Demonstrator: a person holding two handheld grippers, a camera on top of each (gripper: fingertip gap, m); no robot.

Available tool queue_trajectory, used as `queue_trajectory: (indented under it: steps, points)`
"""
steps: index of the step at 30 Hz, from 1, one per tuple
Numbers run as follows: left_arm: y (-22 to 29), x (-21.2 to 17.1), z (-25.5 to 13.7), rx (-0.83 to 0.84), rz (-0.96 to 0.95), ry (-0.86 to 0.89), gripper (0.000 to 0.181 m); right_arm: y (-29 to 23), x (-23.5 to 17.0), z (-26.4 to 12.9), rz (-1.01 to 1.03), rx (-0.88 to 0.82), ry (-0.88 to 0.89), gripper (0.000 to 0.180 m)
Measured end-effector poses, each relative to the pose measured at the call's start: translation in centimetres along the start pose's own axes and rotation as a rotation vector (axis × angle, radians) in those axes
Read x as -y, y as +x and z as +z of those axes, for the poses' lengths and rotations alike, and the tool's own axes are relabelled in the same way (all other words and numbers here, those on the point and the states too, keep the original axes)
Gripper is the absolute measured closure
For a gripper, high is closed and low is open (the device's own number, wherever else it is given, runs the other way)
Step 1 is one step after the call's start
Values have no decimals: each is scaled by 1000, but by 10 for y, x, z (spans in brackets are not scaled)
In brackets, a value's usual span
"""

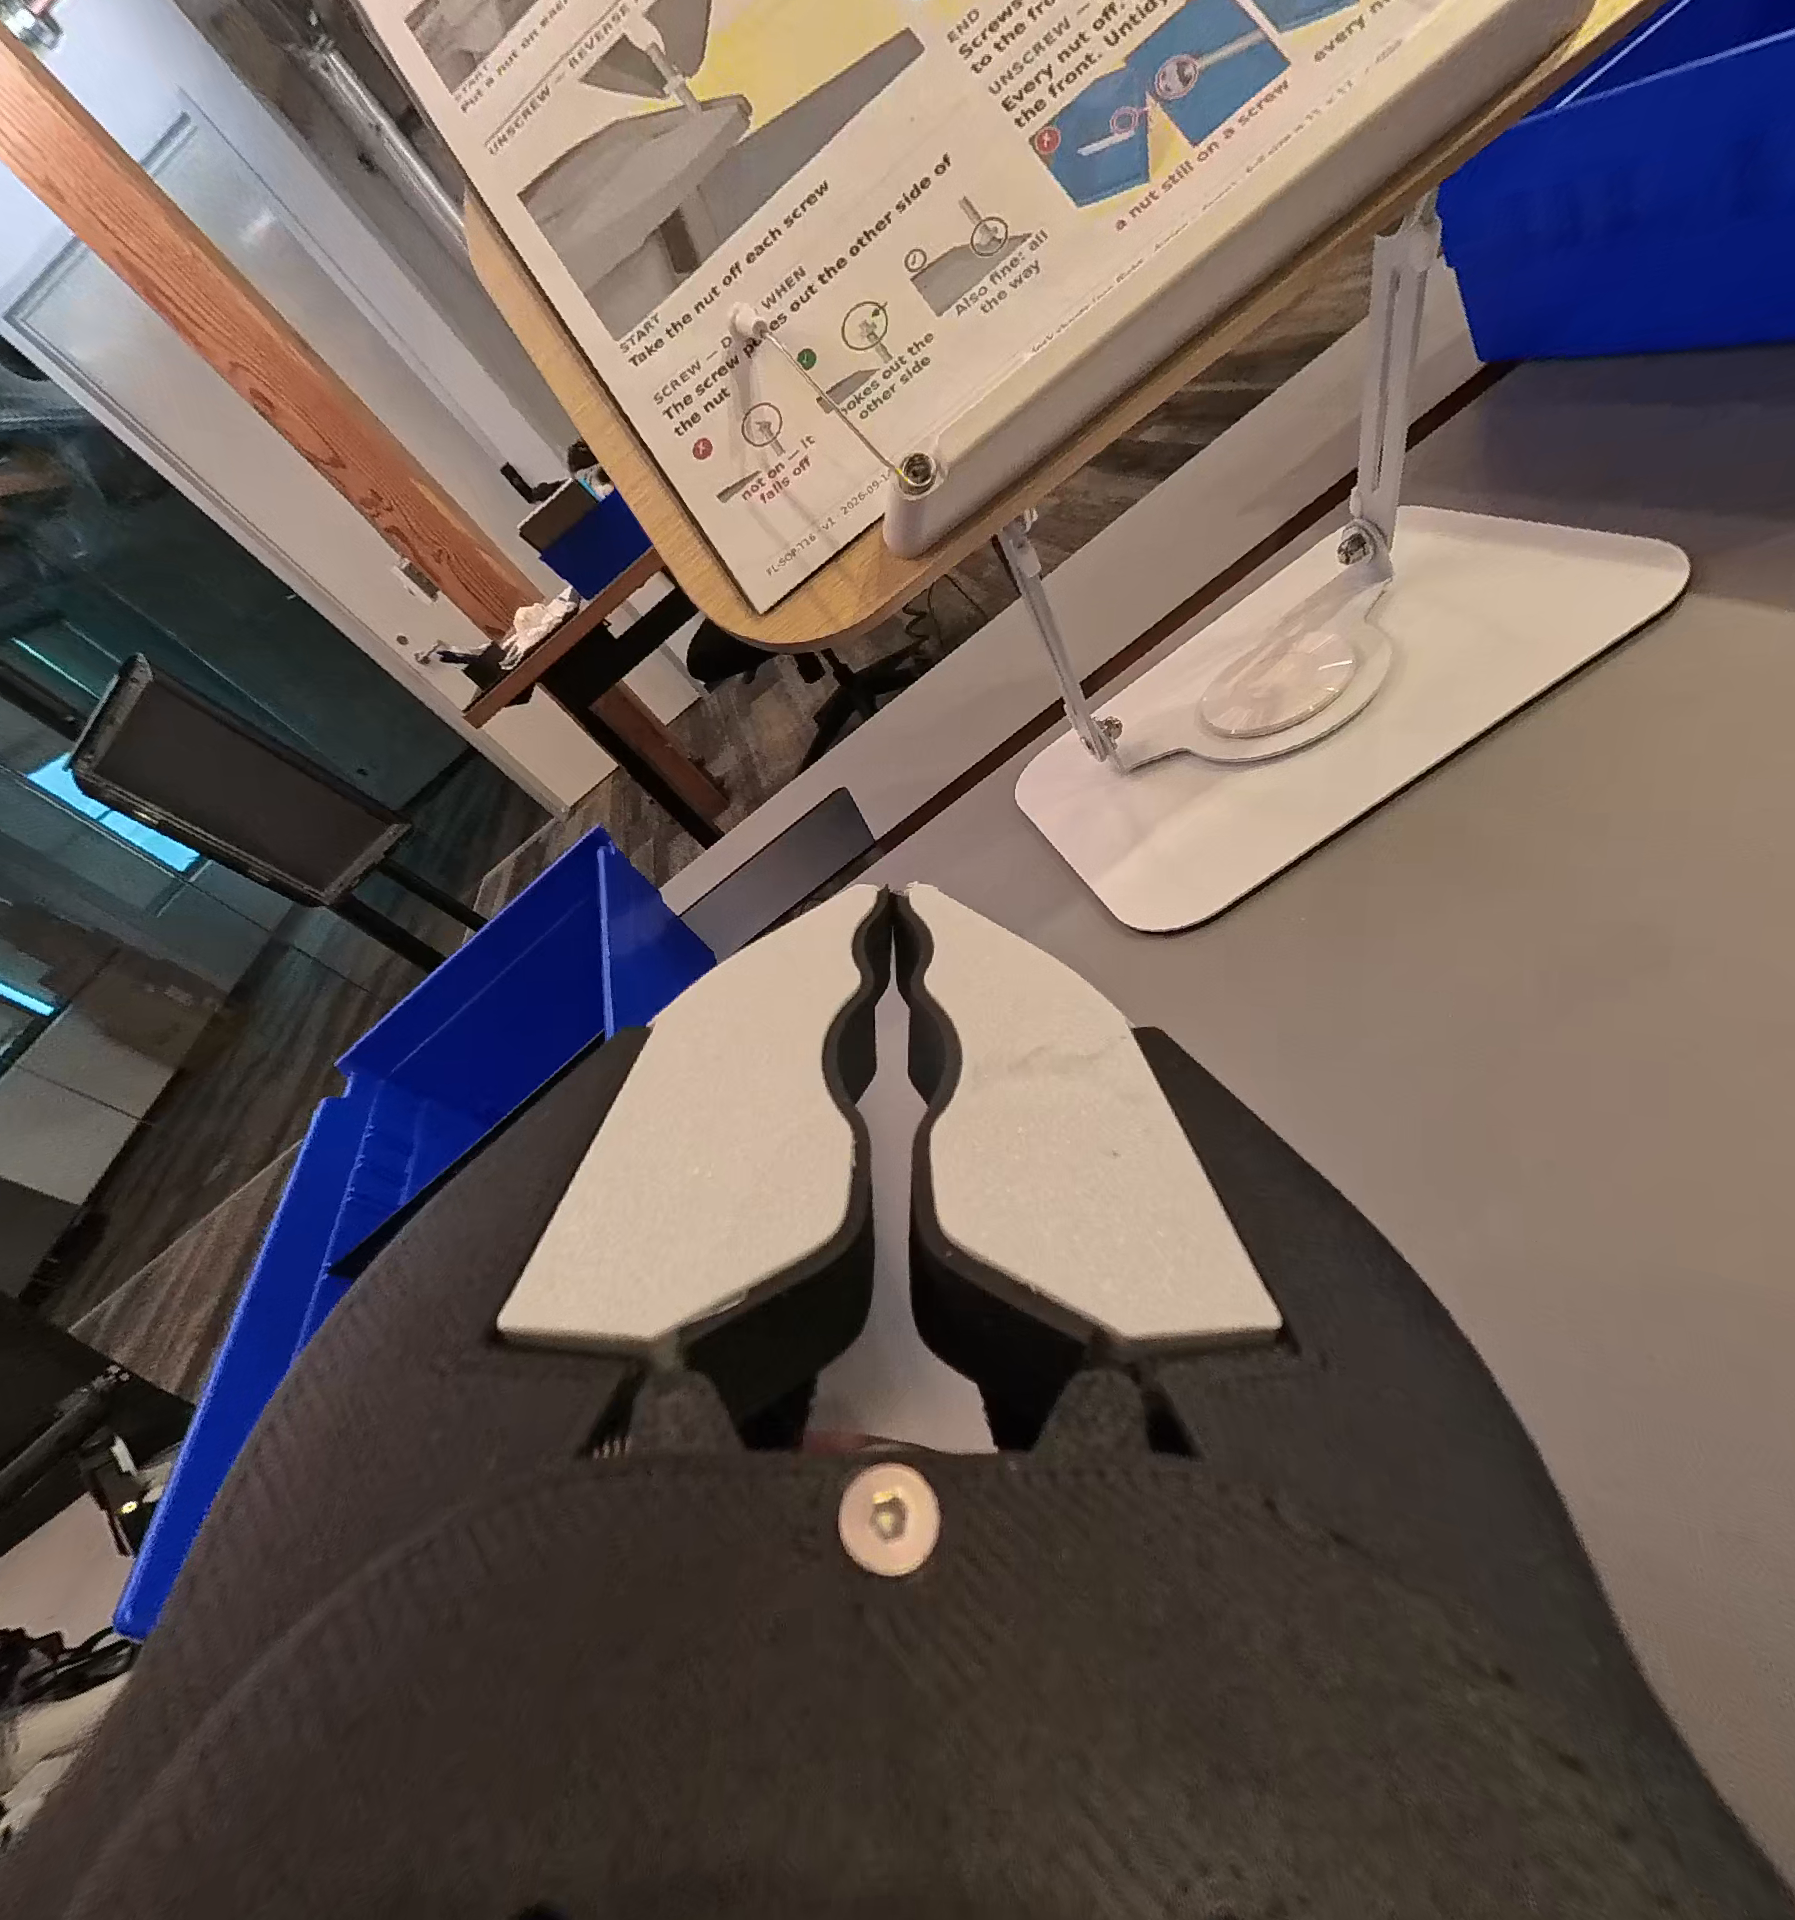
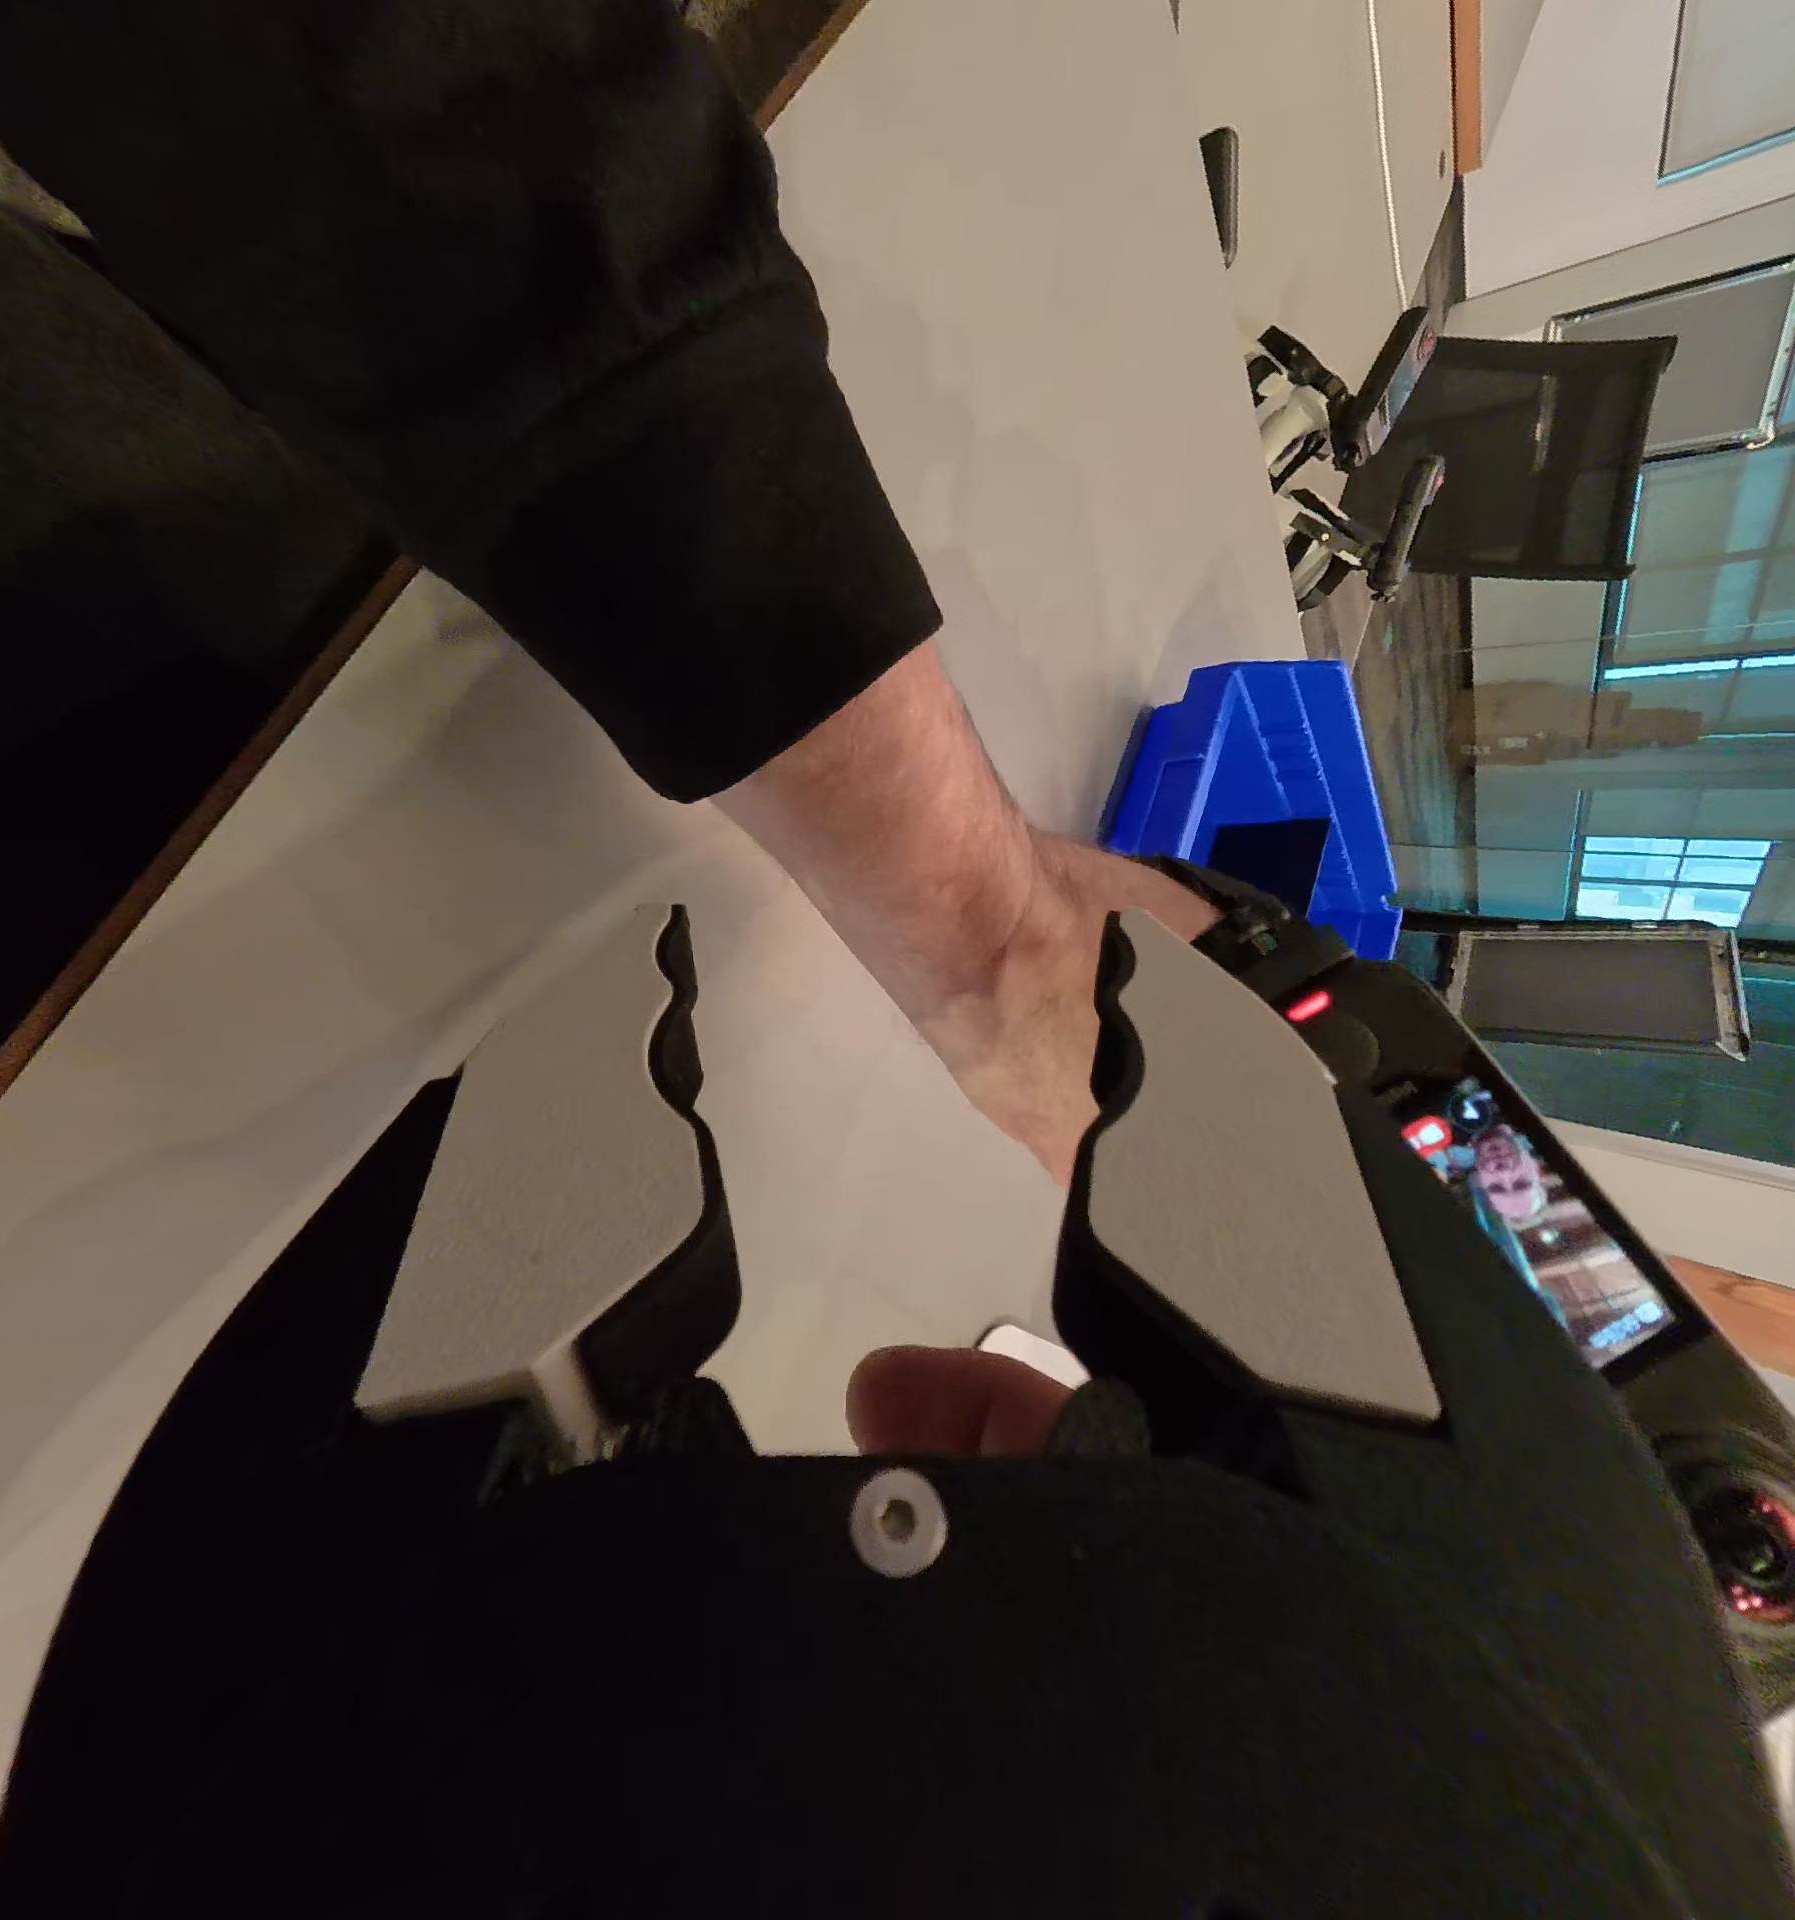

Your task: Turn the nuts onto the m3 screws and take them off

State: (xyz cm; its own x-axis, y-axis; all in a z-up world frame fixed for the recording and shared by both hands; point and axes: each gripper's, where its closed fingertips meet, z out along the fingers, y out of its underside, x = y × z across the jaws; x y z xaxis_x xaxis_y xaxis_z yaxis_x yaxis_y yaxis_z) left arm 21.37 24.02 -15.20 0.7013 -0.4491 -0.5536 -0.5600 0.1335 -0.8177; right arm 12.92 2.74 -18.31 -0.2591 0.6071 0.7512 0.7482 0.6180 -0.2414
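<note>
Left gripper (image 1: 895, 902): I see its fingers pressed together at the tips, with nothing between them, above the grey table (image 1: 1495, 1143).
Right gripper (image 2: 893, 935): I see it wide apart and empty.
Hand (image 2: 1007, 987): beyond the right gripper, in a black sleeve (image 2: 560, 416).
Nuts and screws: I cannot find them in either view.
Surroundings: instruction board (image 1: 872, 208) on a white stand (image 1: 1392, 707); blue bin (image 1: 477, 1091) just left.

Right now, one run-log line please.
left gripper shut, empty | right gripper open, empty | screws, nuts unseen | blue bin beside left
</note>
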Motion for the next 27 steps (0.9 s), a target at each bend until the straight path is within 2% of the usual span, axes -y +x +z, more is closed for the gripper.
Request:
queue_trajectory:
  steps: [1,7,17,27]
  points:
    - [-1,0,0,0,-2,0,181,0,0,-1,13,1,10,105]
    - [0,0,0,-3,-2,1,181,2,-12,-1,42,-9,-15,104]
    - [-5,-2,0,19,-28,-5,181,-1,-10,-1,37,4,-6,109]
    - [-10,-9,3,21,-93,-14,181,3,-12,-1,59,-22,3,106]
